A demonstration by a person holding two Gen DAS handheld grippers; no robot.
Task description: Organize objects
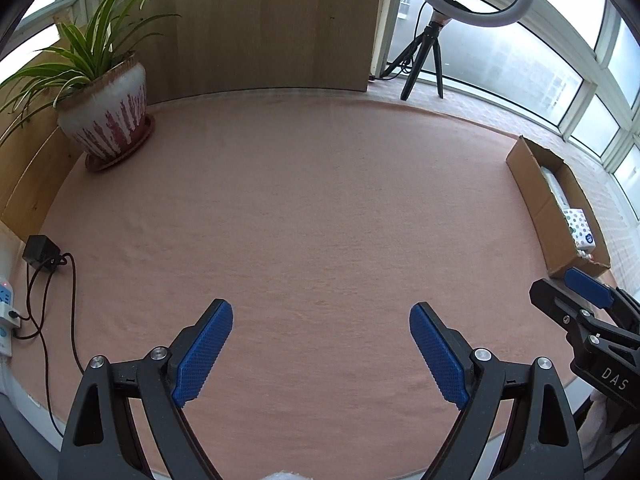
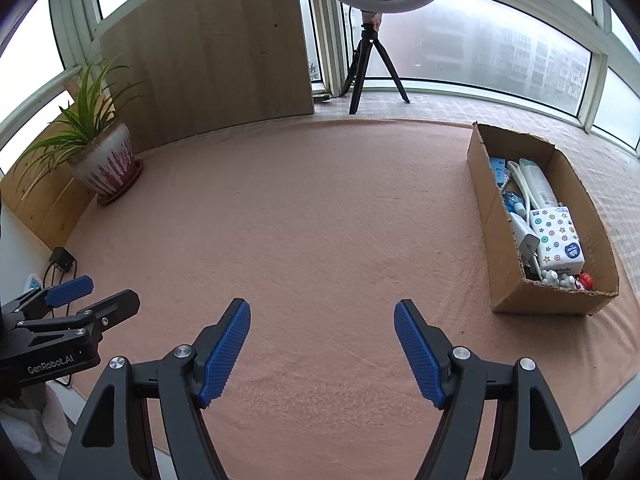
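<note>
Blue ribbed pads on black fingers fill the near edge of both wrist views. Left gripper (image 1: 321, 322): jaws spread wide, nothing between them, only bare cloth below. Right gripper (image 2: 322, 320): jaws also apart and empty, set a little narrower than the left. Both point down at the salmon-pink table cloth (image 1: 304, 200); judgement: a neutral hover over the cleared middle, not an approach to any one item.

Task items: all that can be seen sit inside the long open brown cardboard box (image 2: 492, 240), at the right side of the table, near its right edge. Contents visible from the right wrist: one white tissue pack with coloured dots and stars (image 2: 556, 240), one pale tube or bottle (image 2: 538, 182), one blue-printed packet at the far end (image 2: 498, 168), and some small white and red pieces at the near end, too jumbled to count. Packed end to end, presumably so that everything fits within the narrow box.

No loose item lies on the cloth. Judgement: sorting looks finished or nearly so.

Other fixtures, one of each: a green spider plant in a white and red glazed pot (image 1: 108, 120), far left, on a saucer; a white ring light on a black tripod (image 2: 374, 60), far behind the table by the window; a black power adapter with its cable (image 1: 40, 252), left edge; a pale wooden panel (image 1: 260, 24) upright at the far side.
</note>
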